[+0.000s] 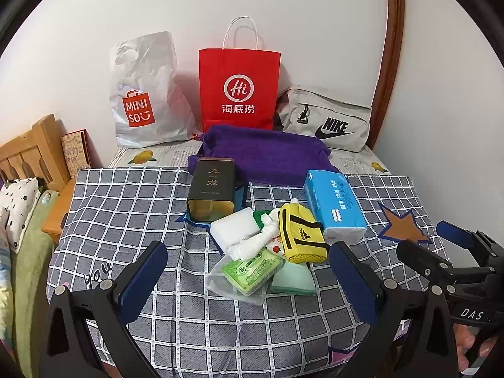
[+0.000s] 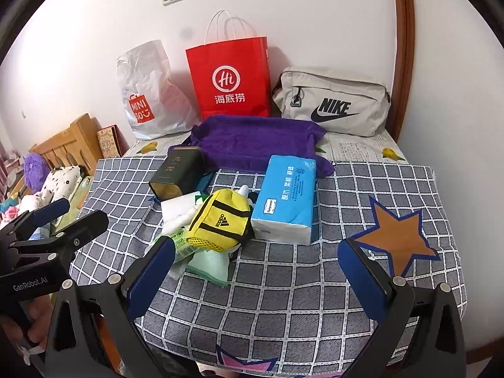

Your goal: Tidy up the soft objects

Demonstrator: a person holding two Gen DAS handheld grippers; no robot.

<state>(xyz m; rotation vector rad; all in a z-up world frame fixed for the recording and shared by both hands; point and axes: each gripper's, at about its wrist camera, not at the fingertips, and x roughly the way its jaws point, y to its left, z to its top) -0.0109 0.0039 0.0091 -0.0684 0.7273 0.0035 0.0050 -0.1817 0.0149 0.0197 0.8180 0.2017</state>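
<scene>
A pile of small items lies mid-table: a yellow Adidas pouch [image 1: 302,236] [image 2: 222,223], a blue tissue pack [image 1: 334,204] [image 2: 286,198], a white sponge [image 1: 234,228], a green cassette-print pack [image 1: 252,269], a pale green cloth [image 1: 293,278] [image 2: 211,263] and a dark tin [image 1: 212,190] [image 2: 178,173]. A purple towel [image 1: 267,154] [image 2: 255,140] lies behind them. My left gripper [image 1: 249,280] is open and empty just in front of the pile. My right gripper [image 2: 256,272] is open and empty, near the pile's right front.
A white Miniso bag [image 1: 145,94], a red paper bag [image 1: 239,85] and a grey Nike bag [image 1: 327,119] stand against the back wall. A checked cloth [image 1: 126,208] covers the table. A wooden bed frame [image 1: 31,154] and pillow are at left.
</scene>
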